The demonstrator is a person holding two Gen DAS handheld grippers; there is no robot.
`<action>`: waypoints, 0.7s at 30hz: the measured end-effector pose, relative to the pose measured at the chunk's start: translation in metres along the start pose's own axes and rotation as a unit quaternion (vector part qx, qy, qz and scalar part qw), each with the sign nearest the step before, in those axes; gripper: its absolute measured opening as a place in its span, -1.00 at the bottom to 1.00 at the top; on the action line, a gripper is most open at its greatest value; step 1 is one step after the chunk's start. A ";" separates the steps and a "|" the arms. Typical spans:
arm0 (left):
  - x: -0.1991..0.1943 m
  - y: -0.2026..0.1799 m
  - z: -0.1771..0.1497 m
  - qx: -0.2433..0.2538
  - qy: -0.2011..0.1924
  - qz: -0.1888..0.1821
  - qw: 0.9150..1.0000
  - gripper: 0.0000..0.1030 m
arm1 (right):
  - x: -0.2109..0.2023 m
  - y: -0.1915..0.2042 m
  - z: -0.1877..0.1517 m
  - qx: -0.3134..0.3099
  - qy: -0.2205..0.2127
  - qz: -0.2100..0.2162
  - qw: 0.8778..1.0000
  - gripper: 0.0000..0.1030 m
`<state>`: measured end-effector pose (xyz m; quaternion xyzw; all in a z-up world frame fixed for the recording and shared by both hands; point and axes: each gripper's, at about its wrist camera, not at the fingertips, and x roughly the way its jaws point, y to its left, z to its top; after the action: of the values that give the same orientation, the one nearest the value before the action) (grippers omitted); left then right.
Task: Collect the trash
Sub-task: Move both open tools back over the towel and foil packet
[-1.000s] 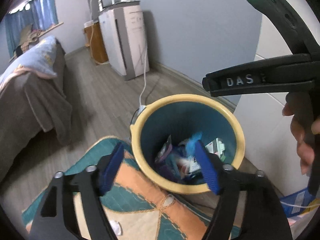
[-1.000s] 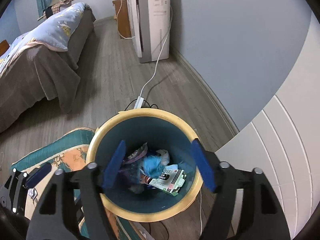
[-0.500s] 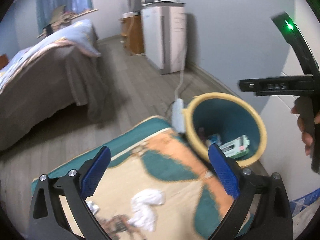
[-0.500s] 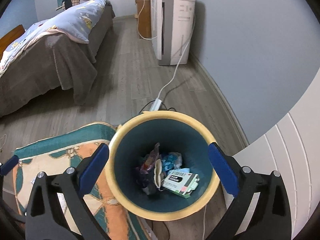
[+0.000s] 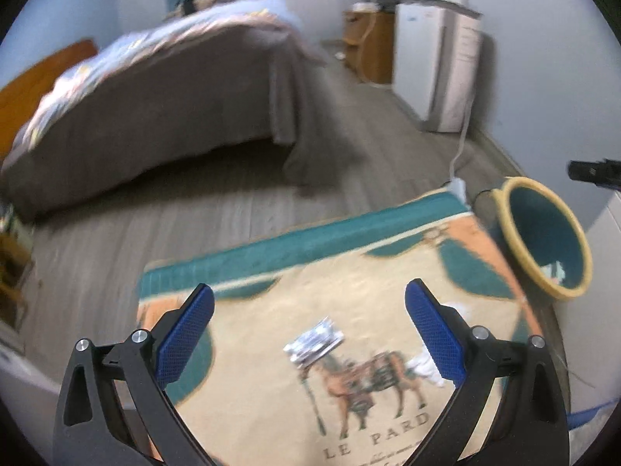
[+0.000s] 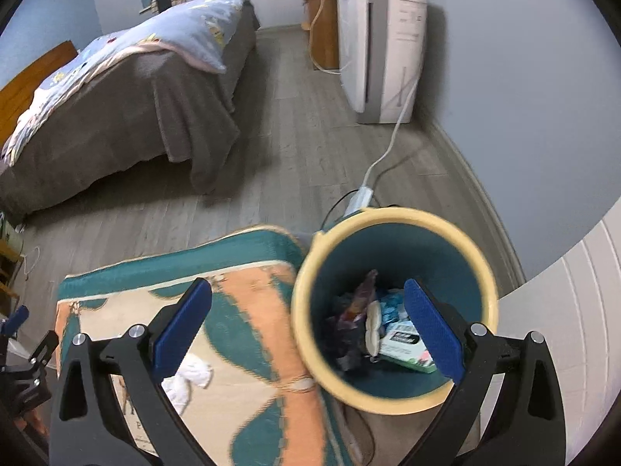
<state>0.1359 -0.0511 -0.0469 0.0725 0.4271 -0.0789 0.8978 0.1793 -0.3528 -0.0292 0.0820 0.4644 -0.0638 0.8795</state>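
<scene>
Left gripper [image 5: 308, 318] hanging wide open, empty, above silver wrapper [image 5: 314, 339], probably foil, lying mid-rug [image 5: 271, 260]. Lowering straight, pinching across short side. Right gripper [image 6: 306, 318] waiting wide at bin [image 6: 392, 215], off rug's far right corner.

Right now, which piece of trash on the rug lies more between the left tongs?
The silver wrapper: it lies flat near the middle between the open left tongs. The crumpled white tissue sits beside the right finger.
</scene>
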 end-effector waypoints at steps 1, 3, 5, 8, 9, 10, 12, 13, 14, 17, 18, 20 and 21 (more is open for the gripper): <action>0.004 0.006 -0.001 -0.010 0.008 0.002 1.000 0.89 | 0.004 0.011 -0.002 -0.009 0.007 0.008 1.000 0.88; 0.009 0.013 -0.005 -0.013 0.007 0.010 1.000 0.89 | 0.011 0.030 -0.007 -0.030 0.021 0.015 0.999 0.88; 0.012 0.015 -0.006 -0.002 0.008 0.023 1.000 0.89 | 0.018 0.051 -0.011 -0.058 0.031 0.009 0.998 0.88; 0.018 0.021 -0.009 0.003 0.013 0.025 1.000 0.89 | 0.025 0.079 -0.018 -0.099 0.038 0.005 0.994 0.88; 0.019 0.022 -0.011 0.003 0.016 0.024 1.000 0.90 | 0.026 0.087 -0.021 -0.110 0.041 0.006 0.993 0.88; 0.021 0.024 -0.012 0.003 0.019 0.024 1.000 0.90 | 0.028 0.094 -0.023 -0.119 0.045 0.008 0.992 0.88; 0.022 0.029 -0.013 0.004 0.021 0.025 0.999 0.90 | 0.032 0.107 -0.027 -0.133 0.050 0.006 0.990 0.88; 0.023 0.031 -0.014 0.005 0.021 0.025 0.999 0.90 | 0.034 0.112 -0.028 -0.137 0.052 0.005 0.989 0.88; 0.022 0.032 -0.015 0.005 0.020 0.024 0.999 0.90 | 0.034 0.115 -0.029 -0.138 0.053 0.005 0.989 0.88; 0.022 0.037 -0.017 0.006 0.022 0.023 0.999 0.90 | 0.039 0.125 -0.030 -0.141 0.061 0.007 0.988 0.88; 0.023 0.038 -0.018 0.006 0.023 0.023 0.999 0.90 | 0.041 0.128 -0.031 -0.143 0.063 0.006 0.988 0.88; 0.025 0.041 -0.020 0.009 0.025 0.025 0.999 0.90 | 0.044 0.133 -0.032 -0.145 0.066 0.001 0.987 0.88; 0.025 0.043 -0.020 0.011 0.026 0.026 0.999 0.90 | 0.046 0.136 -0.032 -0.146 0.068 0.000 0.987 0.88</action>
<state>0.1449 -0.0076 -0.0765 0.0952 0.4471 -0.0586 0.8875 0.2050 -0.2145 -0.0735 -0.0432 0.5273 0.0103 0.8485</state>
